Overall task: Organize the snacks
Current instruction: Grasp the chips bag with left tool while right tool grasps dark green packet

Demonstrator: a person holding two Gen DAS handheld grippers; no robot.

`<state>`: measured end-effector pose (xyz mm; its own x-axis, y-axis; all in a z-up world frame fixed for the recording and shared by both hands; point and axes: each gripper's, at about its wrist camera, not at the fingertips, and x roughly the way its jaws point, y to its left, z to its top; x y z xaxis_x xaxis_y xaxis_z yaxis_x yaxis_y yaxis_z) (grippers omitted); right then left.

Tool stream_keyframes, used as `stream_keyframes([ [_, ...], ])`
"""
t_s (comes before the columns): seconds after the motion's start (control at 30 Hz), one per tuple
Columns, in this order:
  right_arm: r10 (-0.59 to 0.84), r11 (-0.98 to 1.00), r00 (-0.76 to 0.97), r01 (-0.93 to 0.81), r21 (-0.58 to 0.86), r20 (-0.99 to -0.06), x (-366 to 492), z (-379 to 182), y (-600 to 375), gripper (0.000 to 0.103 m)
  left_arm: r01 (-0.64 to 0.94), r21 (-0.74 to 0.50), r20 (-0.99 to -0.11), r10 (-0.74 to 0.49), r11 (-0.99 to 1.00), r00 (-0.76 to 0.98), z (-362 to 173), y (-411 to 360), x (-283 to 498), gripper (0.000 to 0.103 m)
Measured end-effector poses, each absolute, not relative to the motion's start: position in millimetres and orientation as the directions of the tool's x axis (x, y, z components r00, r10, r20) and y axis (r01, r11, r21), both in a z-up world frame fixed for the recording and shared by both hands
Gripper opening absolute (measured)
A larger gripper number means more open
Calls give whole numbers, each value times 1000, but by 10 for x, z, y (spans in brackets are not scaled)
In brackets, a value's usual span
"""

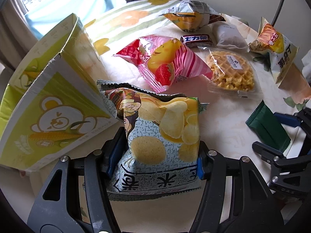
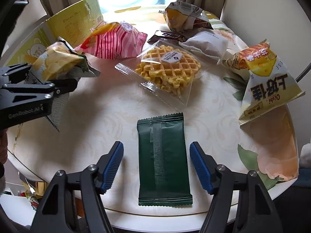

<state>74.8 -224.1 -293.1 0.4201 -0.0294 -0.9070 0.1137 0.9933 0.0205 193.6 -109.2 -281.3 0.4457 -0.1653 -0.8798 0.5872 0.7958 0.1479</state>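
The round counter [image 2: 108,104], covered in a pale flowered cloth, carries everything. Largest on it is the green and white carton [image 1: 48,101] with a bear and corn printed on its side, standing open at the left edge. Next comes the bag of potato chips [image 1: 161,139], which the left tongs [image 1: 155,161] have clamped between their blue pads [image 1: 113,157], squeezing the bag's lower half; the bag's top corner sits just beside the carton's wall, and in the right wrist view the bag hangs lifted off the cloth. Further back lie the pink striped snack bag [image 1: 165,66], touching nothing but the cloth, and the yellow and white cheese snack bag [image 2: 268,81] at the right edge. In the middle is the waffle in clear wrap [image 2: 169,68], with a white pouch [image 2: 206,42] and a brown chocolate bar [image 2: 169,36] just behind it, and 1 more crumpled bag [image 2: 184,17] at the far side. The dark green packet [image 2: 163,161] lies flat near the front edge, seam up, between the blue pads [image 2: 113,165] of the right tongs [image 2: 158,164]; these stand partly open, 1 pad on each side of the packet, with a gap left on both sides and nothing gripped.
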Motion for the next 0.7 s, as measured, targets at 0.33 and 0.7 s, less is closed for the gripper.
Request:
stream_keyframes([
  [0.33, -40, 997, 439, 70, -10, -897, 686, -2927, -2203, 41, 568, 137, -883, -159, 811, 441, -2774, -1063, 1837, 56],
  [0.7, 16, 999, 475, 34, 36, -880, 704, -2707, -2182, 41, 518, 145, -864, -148, 843, 482, -2496, -1026, 1714, 56],
])
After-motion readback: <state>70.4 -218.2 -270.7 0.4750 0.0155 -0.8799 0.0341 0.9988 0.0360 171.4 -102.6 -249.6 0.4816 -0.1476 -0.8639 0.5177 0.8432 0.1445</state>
